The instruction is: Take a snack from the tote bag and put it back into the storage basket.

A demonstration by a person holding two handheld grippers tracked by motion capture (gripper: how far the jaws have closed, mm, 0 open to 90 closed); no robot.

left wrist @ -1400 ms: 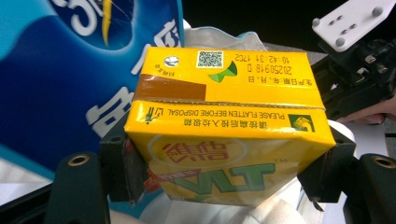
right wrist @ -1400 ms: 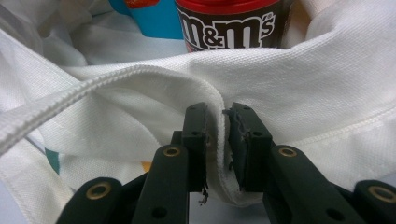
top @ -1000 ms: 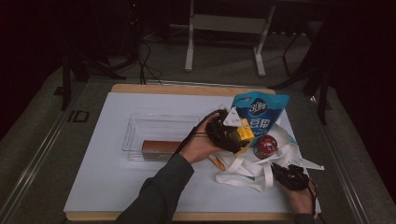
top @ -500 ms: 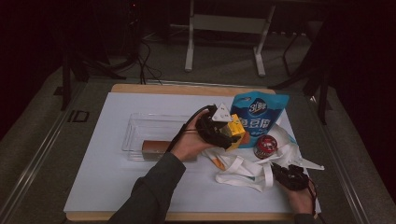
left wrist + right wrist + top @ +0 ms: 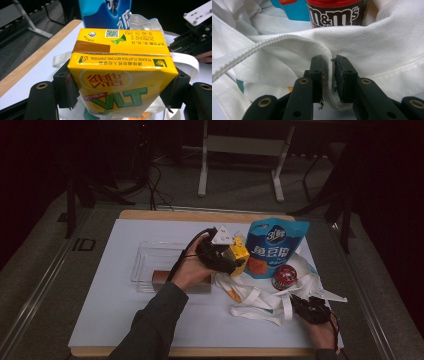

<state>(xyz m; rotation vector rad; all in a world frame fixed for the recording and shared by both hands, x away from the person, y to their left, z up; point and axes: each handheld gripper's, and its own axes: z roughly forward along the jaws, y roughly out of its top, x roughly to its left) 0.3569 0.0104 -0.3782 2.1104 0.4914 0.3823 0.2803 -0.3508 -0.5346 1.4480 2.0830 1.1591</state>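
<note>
left gripper (image 5: 122, 100): jaws clamp carton (image 5: 120, 82) by both sides
right gripper (image 5: 329, 77): jaws pinch bag (image 5: 387, 57) fold
can (image 5: 334, 12): beyond right jaws

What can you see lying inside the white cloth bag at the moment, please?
On the white cloth bag stand a blue snack pouch and a red-lidded M&M's tub; cloth folds hide anything deeper inside.
</note>
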